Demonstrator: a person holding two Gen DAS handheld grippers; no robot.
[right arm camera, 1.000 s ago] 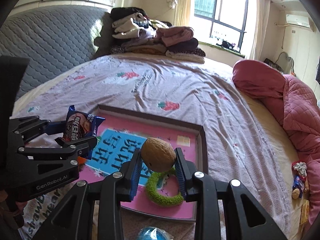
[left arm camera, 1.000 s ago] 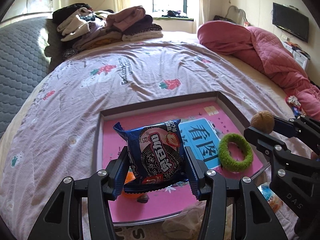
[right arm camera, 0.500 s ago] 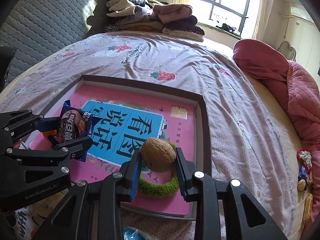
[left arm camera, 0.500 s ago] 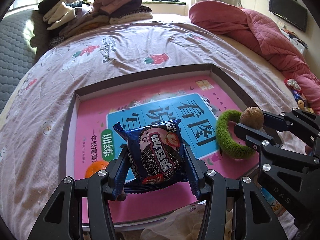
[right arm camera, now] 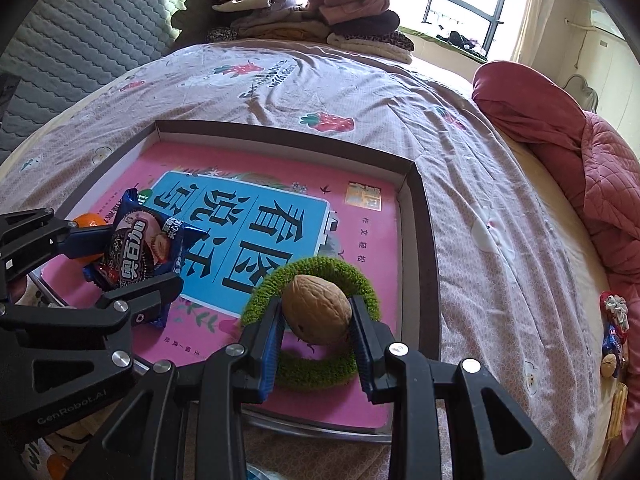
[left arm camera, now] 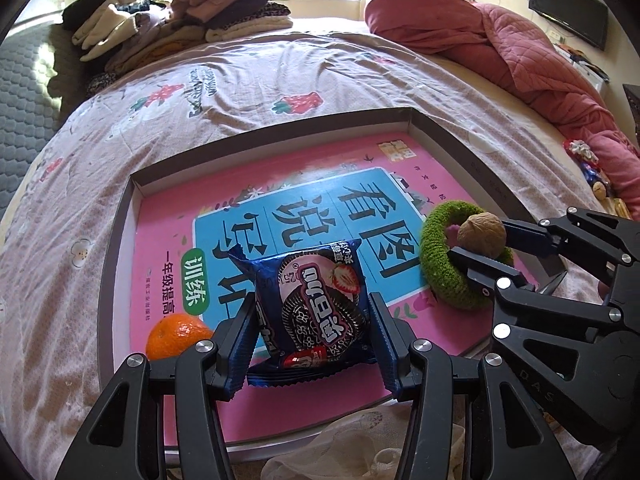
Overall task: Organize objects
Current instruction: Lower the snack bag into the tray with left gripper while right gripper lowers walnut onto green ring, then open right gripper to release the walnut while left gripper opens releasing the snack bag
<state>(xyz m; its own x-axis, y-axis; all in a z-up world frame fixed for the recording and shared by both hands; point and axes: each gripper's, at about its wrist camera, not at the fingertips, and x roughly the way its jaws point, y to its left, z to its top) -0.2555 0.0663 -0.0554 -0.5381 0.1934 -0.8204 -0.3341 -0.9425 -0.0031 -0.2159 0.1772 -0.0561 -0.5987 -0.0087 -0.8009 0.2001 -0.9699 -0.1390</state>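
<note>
Left gripper [left arm camera: 312, 320] clenched on a snack packet [left arm camera: 316, 308], right gripper [right arm camera: 316, 320] grasping a walnut [right arm camera: 317, 309], both over the tray [right arm camera: 420, 216].

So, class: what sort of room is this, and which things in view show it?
Most likely a home bedroom: a bed under a strawberry-print sheet, folded clothes stacked near its padded headboard, a pink quilt, and a wall-mounted TV.

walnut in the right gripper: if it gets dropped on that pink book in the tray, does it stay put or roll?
Likely rolls: the walnut is rounded, and the pink book cover looks smooth and flat. The right gripper holds it above the green ring; released inside that ring, it would probably stay. Its shell looks rigid, so the pinch shouldn't deform it.
</note>
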